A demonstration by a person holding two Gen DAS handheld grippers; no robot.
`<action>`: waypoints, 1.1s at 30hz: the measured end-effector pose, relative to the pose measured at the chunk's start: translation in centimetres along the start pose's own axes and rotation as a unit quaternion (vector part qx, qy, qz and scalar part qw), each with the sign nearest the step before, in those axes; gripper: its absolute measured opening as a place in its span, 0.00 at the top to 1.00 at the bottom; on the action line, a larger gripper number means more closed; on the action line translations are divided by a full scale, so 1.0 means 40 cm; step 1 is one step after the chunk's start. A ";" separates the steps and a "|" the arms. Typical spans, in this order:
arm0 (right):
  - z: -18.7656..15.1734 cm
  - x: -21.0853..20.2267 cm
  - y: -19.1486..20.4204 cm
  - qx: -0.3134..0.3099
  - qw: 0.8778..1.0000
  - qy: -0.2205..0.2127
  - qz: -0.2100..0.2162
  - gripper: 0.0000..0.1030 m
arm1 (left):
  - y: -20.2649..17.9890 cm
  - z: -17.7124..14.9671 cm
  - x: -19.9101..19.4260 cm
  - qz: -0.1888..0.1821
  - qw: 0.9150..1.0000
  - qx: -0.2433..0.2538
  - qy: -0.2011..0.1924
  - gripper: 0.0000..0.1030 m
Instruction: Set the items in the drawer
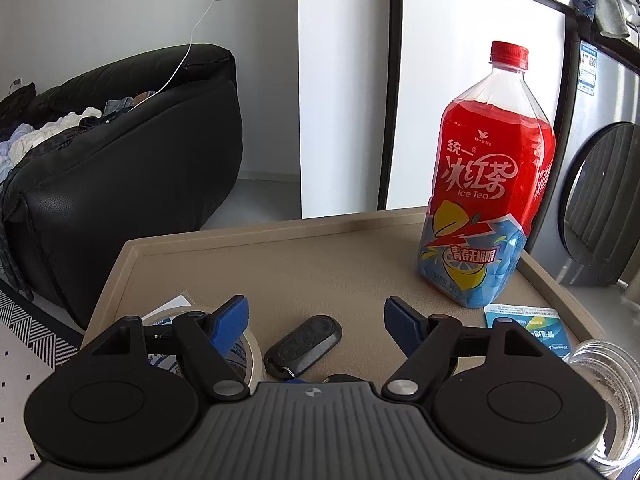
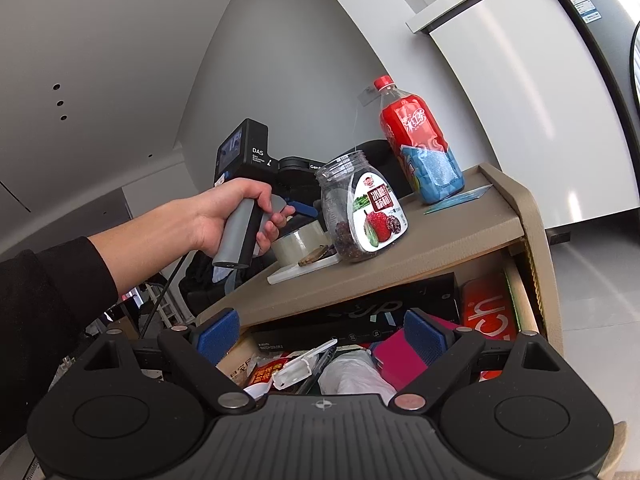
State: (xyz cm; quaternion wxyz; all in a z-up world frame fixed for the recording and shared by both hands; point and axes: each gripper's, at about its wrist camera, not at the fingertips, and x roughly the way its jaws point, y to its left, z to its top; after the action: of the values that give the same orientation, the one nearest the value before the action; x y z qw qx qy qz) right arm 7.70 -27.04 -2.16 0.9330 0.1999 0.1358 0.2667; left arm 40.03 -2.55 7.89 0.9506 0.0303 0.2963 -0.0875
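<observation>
While the drawer (image 2: 400, 344) stands pulled out under the cabinet top (image 1: 320, 264), several items sit up on that top: key fob (image 1: 304, 340) near the front edge, middle; tape roll (image 1: 248, 356) at the front-left corner, on some printed cards; clear jar (image 2: 360, 208) at the front-right corner; ice tea bottle (image 1: 488, 184) upright toward the back-right corner; blue card (image 1: 532, 320) flat along the right edge, just in front of the bottle.

Left gripper (image 1: 316, 316): jaws spread wide, nothing between them, hanging low over the front edge with the key fob sitting roughly between the finger lines. The person's hand (image 2: 236, 216) is on its grip.

Right gripper (image 2: 320, 340): also spread and empty, hanging over the open drawer. Drawer is already crowded: boxes, a red packet, a white plastic piece, a bag, something magenta. Can't tell which of that came from the top.

Risks from here, my read:
- Fob is flat and low; fingers may scrape the top or skate it sideways into the tape roll. Keys trail off its near end and could snag.
- Left finger is over the tape roll, so closing could catch the roll instead.
- Jar is close at the right; a swing that way could knock it off the corner.
- Bottle is tall and full, top-heavy if bumped.
- Drawer is packed, so anything dropped in may ride high and jam it on closing.
</observation>
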 end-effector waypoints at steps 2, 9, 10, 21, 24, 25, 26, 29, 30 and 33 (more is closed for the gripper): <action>-0.001 -0.001 0.004 -0.008 1.000 -0.003 -0.005 0.10 | -0.002 0.007 0.010 0.000 1.000 0.012 0.005 0.24; -0.001 0.000 0.005 -0.016 1.000 -0.004 -0.008 0.10 | -0.009 0.031 0.043 0.000 0.998 0.054 0.018 0.24; -0.001 0.000 0.006 -0.017 1.000 -0.004 -0.009 0.10 | -0.010 0.034 0.050 0.005 0.998 0.063 0.019 0.24; 0.008 -0.007 -0.007 -0.016 1.000 -0.014 -0.023 0.10 | -0.026 0.035 0.124 -0.011 0.988 0.144 0.050 0.24; 0.008 -0.014 -0.006 -0.015 0.999 -0.027 -0.038 0.10 | -0.019 0.031 0.141 -0.018 0.987 0.146 0.065 0.24; 0.009 -0.014 -0.008 -0.015 0.999 -0.026 -0.036 0.10 | -0.017 0.029 0.148 -0.020 0.987 0.145 0.070 0.24; 0.011 -0.012 -0.010 -0.015 0.999 -0.023 -0.031 0.10 | -0.017 0.027 0.151 -0.020 0.986 0.147 0.073 0.24; 0.011 -0.010 -0.013 -0.012 0.999 -0.022 -0.027 0.10 | -0.023 0.020 0.164 -0.022 0.983 0.162 0.086 0.24; 0.011 -0.010 -0.013 -0.010 0.999 -0.022 -0.027 0.10 | -0.026 0.018 0.171 -0.017 0.981 0.167 0.092 0.24; 0.011 -0.013 -0.018 0.007 0.999 -0.030 -0.031 0.10 | -0.028 0.016 0.185 -0.016 0.979 0.172 0.104 0.24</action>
State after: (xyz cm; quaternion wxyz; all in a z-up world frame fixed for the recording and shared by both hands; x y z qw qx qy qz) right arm 7.76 -28.02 -2.04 0.9431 0.2099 0.1153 0.2308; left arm 46.15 -4.81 4.19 0.8937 0.1977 0.3744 -0.1483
